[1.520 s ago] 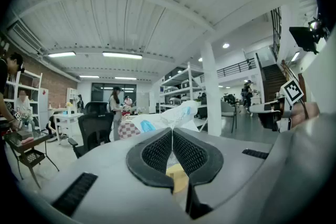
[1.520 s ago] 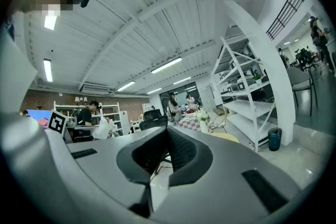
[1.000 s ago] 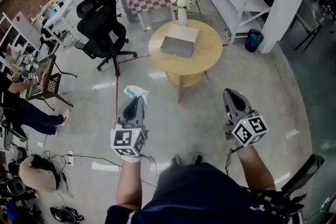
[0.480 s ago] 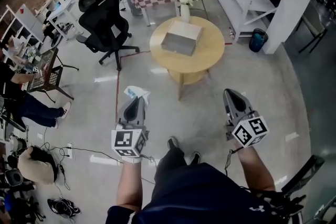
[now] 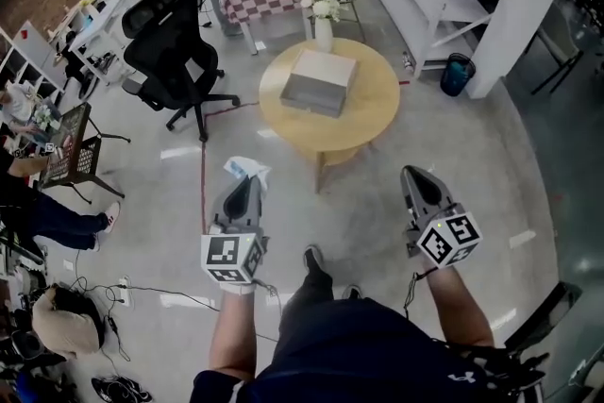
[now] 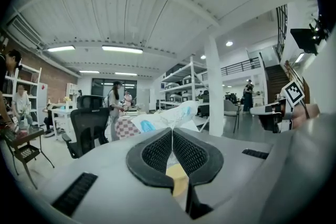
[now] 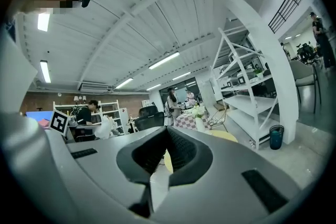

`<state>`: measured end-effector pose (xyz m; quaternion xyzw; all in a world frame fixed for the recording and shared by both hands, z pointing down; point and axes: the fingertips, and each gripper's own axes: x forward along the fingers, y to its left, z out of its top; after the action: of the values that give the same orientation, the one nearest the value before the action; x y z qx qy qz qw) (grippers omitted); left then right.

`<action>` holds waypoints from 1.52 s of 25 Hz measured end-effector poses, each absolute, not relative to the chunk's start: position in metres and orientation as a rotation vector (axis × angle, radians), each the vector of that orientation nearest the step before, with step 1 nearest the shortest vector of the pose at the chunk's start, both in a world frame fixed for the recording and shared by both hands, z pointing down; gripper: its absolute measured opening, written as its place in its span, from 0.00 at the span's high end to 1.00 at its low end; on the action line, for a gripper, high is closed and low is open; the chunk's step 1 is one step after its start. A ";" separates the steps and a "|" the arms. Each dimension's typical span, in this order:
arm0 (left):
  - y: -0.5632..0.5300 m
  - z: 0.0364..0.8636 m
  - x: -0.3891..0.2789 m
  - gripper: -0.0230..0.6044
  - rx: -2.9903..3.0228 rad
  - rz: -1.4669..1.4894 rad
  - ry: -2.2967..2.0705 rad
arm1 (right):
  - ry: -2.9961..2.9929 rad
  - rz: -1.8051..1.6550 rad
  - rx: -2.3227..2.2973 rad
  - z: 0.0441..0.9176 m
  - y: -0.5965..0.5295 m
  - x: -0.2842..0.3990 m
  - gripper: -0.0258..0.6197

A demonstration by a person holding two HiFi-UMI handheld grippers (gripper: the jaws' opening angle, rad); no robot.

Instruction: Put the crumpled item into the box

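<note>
One crumpled item (image 5: 243, 166), thin white-and-blue film or paper, clamped by an edge in the left claw (image 5: 248, 184). Held out over the floor, well short of the desk (image 5: 377, 123). Probably featherweight, soft and crushable, apt to flutter or slide free; safer gripped deeper, across a thick fold. Right claw (image 5: 412, 175) with jaws together on nothing. Far ahead on the round, smooth wooden desk, a grey box (image 5: 321, 82), flat, rectangular, seemingly stiff-walled.

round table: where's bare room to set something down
The round table is bare on its right side, between the box and the rim, and along the near edge in front of the box. The left strip is narrow. The far edge is crowded: the vase of flowers stands close behind the box.
</note>
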<state>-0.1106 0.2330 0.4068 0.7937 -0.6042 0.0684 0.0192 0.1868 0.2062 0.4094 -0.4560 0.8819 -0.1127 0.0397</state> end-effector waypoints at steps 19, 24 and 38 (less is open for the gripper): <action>0.080 0.389 -0.197 0.93 2.539 0.149 -1.780 | 2.639 -0.363 -1.517 0.394 0.070 0.103 0.96; 0.066 0.390 -0.214 0.93 2.551 0.140 -1.758 | 2.635 -0.367 -1.539 0.393 0.057 0.086 0.96; 0.020 0.411 -0.218 0.93 2.525 0.182 -1.709 | 2.666 -0.458 -1.530 0.419 0.008 0.069 0.96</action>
<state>-0.2184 0.0196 0.4109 0.8260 -0.5589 0.0595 0.0436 0.0686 0.0078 0.4187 -0.4922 0.8577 -0.1474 0.0172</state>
